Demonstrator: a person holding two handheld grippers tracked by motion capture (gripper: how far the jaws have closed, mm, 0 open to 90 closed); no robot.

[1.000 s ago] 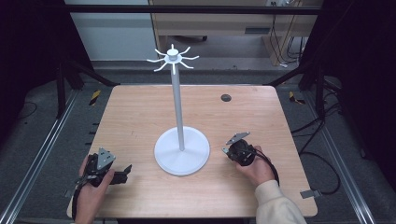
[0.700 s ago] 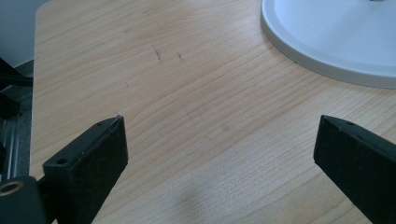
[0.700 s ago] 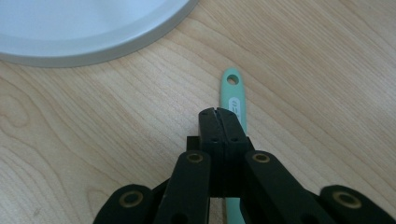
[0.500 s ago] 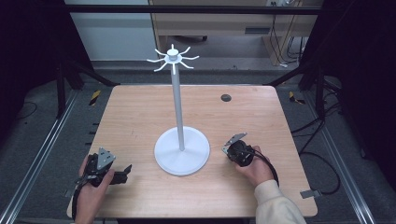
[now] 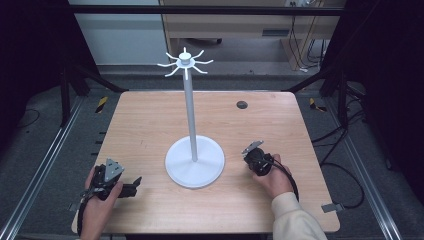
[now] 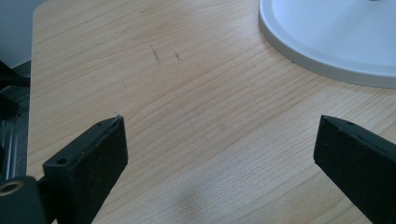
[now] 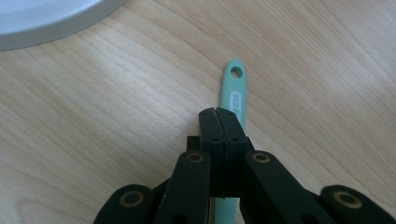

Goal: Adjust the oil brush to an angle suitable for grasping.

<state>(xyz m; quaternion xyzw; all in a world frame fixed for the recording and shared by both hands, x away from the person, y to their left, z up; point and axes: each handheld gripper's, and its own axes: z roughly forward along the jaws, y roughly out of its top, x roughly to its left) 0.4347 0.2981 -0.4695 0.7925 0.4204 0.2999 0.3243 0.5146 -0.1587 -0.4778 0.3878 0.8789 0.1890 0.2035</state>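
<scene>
My right gripper (image 7: 218, 112) is clamped on the mint-green handle (image 7: 235, 91) low over the bench (image 5: 150, 125); left gripper (image 6: 219, 140) jaws apart. Next, I'd lift its hole toward the white hook stand (image 5: 190, 100).

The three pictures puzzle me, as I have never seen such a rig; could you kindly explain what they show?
A person sits at a wooden table with a hand-held two-jaw tool in each hand. The high view looks down from above; each of the other two comes from a camera riding on one tool. A white stand with hooks on top is in the middle. The left gripper has open jaws with nothing between them. The right gripper has shut jaws, and a mint-green handle with a hanging hole lies under it.
</scene>
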